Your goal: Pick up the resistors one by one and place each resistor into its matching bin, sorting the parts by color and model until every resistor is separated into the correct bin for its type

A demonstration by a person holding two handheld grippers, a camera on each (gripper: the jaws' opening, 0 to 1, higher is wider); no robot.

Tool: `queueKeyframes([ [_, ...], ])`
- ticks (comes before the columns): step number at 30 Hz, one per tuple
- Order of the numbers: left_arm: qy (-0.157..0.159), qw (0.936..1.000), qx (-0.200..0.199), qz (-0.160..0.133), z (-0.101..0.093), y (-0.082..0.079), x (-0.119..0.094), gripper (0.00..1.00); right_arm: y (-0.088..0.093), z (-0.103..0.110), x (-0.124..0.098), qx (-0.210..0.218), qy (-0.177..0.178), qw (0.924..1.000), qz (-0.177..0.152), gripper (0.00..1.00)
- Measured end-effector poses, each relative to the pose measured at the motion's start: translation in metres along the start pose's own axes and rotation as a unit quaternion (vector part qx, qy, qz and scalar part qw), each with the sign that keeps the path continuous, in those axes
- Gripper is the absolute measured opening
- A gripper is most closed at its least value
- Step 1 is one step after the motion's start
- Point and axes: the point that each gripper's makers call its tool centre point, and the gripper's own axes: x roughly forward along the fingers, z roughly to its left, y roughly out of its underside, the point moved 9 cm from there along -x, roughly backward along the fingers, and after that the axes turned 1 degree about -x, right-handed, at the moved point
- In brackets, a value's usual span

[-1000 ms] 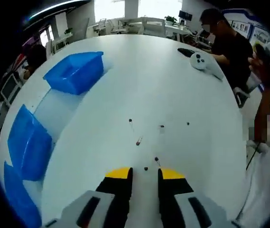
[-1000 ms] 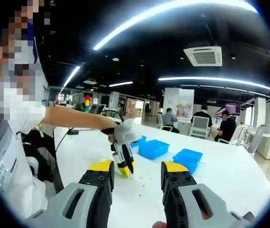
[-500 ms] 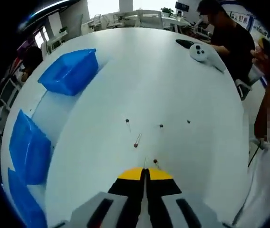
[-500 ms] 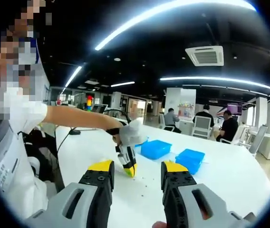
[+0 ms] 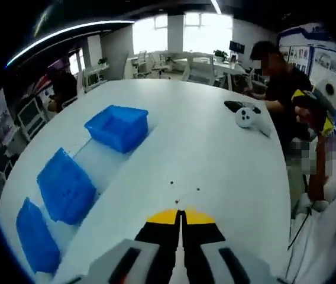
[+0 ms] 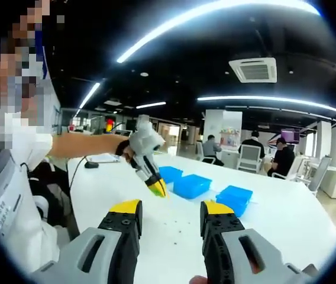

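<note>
Lining the table [image 5: 215, 148]: three blue bins [image 5: 118, 126]; contents unclear.

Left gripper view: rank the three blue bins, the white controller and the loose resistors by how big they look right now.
1. Middle blue bin and far blue bin: alike, and nearness skews it, so no ranking.
2. Nearest blue bin, cut by the edge.
3. White controller.
4. Resistors, mere specks on the table.
</note>
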Motion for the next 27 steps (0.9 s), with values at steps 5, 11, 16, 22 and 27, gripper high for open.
queueKeyframes([
  [5, -0.01, 0.9947, -0.028, -0.098, -0.017, 0.017, -0.039, 0.04, -0.001, 0.001, 0.0, -0.001, -0.001, 1.0, 0.0, 0.41],
  [11, -0.03, 0.9764, -0.057, -0.206, -0.034, 0.05, -0.084, 0.04, 0.001, 0.002, 0.001, -0.001, 0.0, 1.0, 0.003, 0.41],
  [16, -0.056, 0.9483, -0.092, -0.298, -0.041, 0.076, -0.112, 0.04, 0.001, 0.0, 0.001, 0.0, 0.003, 1.0, 0.005, 0.41],
  [22, -0.078, 0.9385, -0.1, -0.321, -0.046, 0.1, -0.123, 0.04, 0.002, 0.0, 0.0, -0.001, 0.004, 1.0, 0.006, 0.41],
  [27, -0.088, 0.9318, -0.107, -0.336, -0.041, 0.094, -0.122, 0.04, 0.003, 0.0, 0.001, 0.0, 0.004, 1.0, 0.008, 0.41],
])
